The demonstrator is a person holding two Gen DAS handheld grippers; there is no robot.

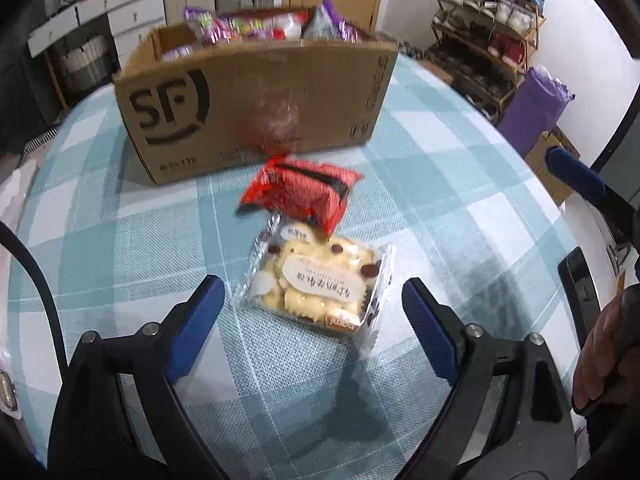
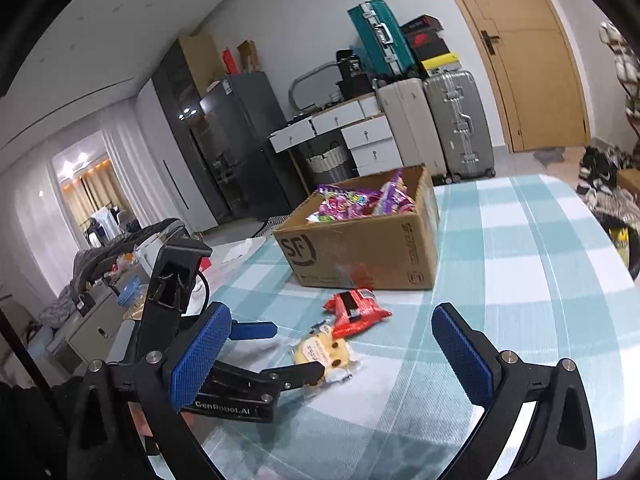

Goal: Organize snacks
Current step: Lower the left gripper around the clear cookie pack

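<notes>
Your worktop point(image 1: 120, 208) carries a checked teal cloth. Cookie pack point(image 1: 316, 284) and red packet point(image 1: 304, 192) lie touching before the cardboard box point(image 1: 256, 92). Left gripper point(image 1: 312, 312) and right gripper point(image 2: 332, 352): jaws apart, empty. Suitcases point(image 2: 436, 124) stand by the door point(image 2: 532, 56).

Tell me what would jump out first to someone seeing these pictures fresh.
The brown SF cardboard box, stuffed with bright purple snack bags, stands at the far side of the teal checked tablecloth. In front of it lie a red snack packet and a clear pack of yellow biscuits, with the open left tool poised over the biscuits.
</notes>
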